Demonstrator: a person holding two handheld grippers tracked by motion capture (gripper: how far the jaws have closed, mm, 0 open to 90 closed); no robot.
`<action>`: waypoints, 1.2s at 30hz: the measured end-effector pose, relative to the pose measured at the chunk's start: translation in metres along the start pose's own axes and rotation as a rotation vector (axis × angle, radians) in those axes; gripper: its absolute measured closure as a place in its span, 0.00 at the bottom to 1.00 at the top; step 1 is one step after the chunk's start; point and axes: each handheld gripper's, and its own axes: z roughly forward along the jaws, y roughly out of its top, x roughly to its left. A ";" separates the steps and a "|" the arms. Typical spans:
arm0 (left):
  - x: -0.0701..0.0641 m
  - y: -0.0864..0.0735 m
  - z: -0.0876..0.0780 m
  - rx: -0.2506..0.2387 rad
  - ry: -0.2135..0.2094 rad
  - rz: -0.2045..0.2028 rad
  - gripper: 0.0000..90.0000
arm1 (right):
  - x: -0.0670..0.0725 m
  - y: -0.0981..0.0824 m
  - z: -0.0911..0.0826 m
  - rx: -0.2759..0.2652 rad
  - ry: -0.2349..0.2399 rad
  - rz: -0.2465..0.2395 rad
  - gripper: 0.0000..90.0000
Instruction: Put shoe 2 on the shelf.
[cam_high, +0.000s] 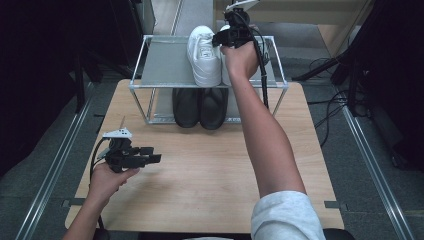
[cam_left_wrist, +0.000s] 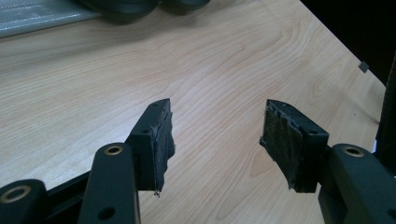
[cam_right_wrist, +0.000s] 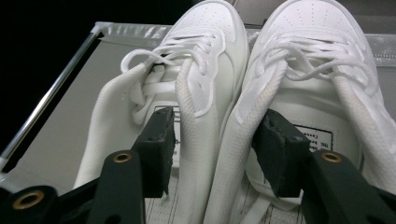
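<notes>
A pair of white sneakers stands side by side on the top shelf (cam_high: 165, 60) of a metal rack. In the right gripper view the left sneaker (cam_right_wrist: 205, 42) and the right sneaker (cam_right_wrist: 313, 42) point away from me. My right gripper (cam_right_wrist: 212, 140) stands open at their heels, one jaw down inside each shoe's opening, with the two inner collars between the pads and not squeezed. From above, the right gripper (cam_high: 222, 40) and the hand cover most of the right sneaker beside the left sneaker (cam_high: 204, 55). My left gripper (cam_high: 152, 154) hovers open and empty (cam_left_wrist: 217, 135) over the wooden table (cam_high: 210, 170).
A pair of black shoes (cam_high: 199, 107) sits on the rack's lower level under the white ones. The left half of the top shelf (cam_right_wrist: 60, 130) is bare grey sheet with a thin metal rail along its edge. Dark floor and cables surround the table.
</notes>
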 end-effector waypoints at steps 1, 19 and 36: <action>0.000 0.000 0.000 0.000 -0.002 -0.001 0.48 | 0.000 0.000 -0.002 0.004 0.005 -0.004 0.55; -0.003 0.002 0.005 0.009 0.001 -0.004 0.47 | -0.016 -0.015 -0.050 0.007 0.074 -0.097 0.56; -0.004 0.004 0.009 0.026 -0.001 0.004 0.46 | -0.035 -0.047 -0.094 -0.018 0.186 -0.130 0.56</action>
